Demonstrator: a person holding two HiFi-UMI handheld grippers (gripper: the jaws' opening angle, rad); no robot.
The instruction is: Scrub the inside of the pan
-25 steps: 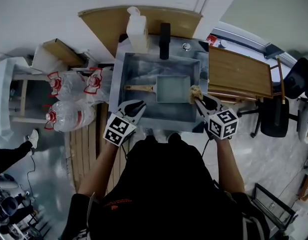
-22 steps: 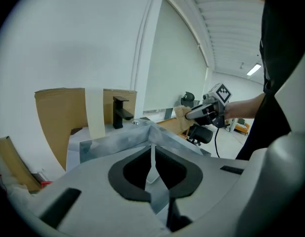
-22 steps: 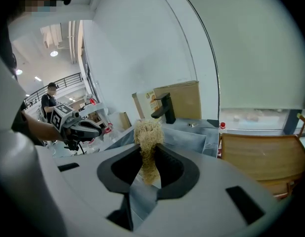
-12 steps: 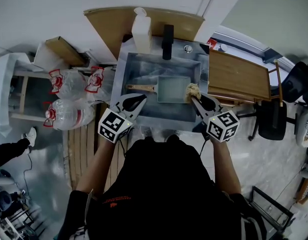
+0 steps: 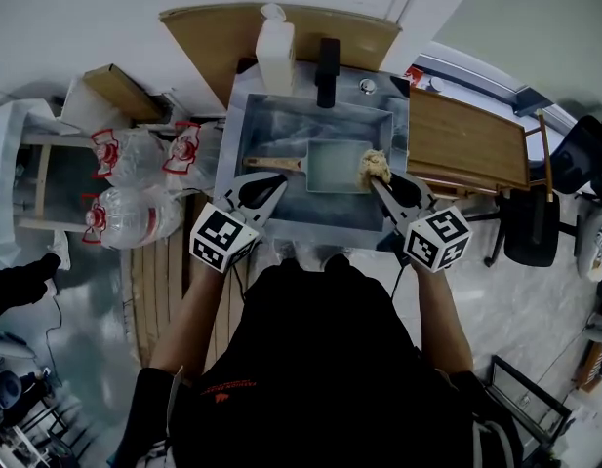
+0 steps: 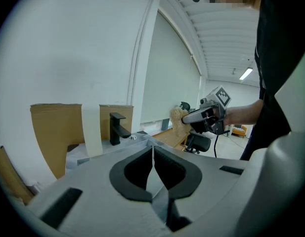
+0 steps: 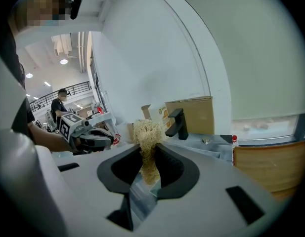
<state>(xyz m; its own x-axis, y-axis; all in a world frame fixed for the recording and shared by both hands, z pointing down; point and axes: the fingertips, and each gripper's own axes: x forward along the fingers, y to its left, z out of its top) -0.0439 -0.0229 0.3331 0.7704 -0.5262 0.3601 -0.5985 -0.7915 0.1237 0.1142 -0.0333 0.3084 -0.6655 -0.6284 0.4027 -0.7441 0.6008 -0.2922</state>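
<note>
A rectangular pale-green pan [image 5: 337, 166] with a wooden handle [image 5: 273, 164] lies in the steel sink [image 5: 244, 142], handle to the left. My right gripper [image 5: 378, 177] is shut on a tan fibre scrubber [image 5: 374, 168] [image 7: 148, 141] at the pan's right edge. My left gripper [image 5: 271, 190] [image 6: 152, 154] is shut with nothing between its jaws, just in front of the wooden handle, over the sink's near left part. In the left gripper view the right gripper [image 6: 184, 118] and its scrubber [image 6: 179, 118] show at mid right.
A black tap [image 5: 327, 70] and a white soap bottle [image 5: 275, 57] stand at the sink's back edge. A wooden board [image 5: 466, 142] lies to the right, water bottles [image 5: 135, 217] on the floor to the left, a black chair [image 5: 549, 222] further right.
The left gripper's jaws have closed and it has moved up toward the pan handle. The right gripper has carried the scrubber a little left onto the pan's right edge.
</note>
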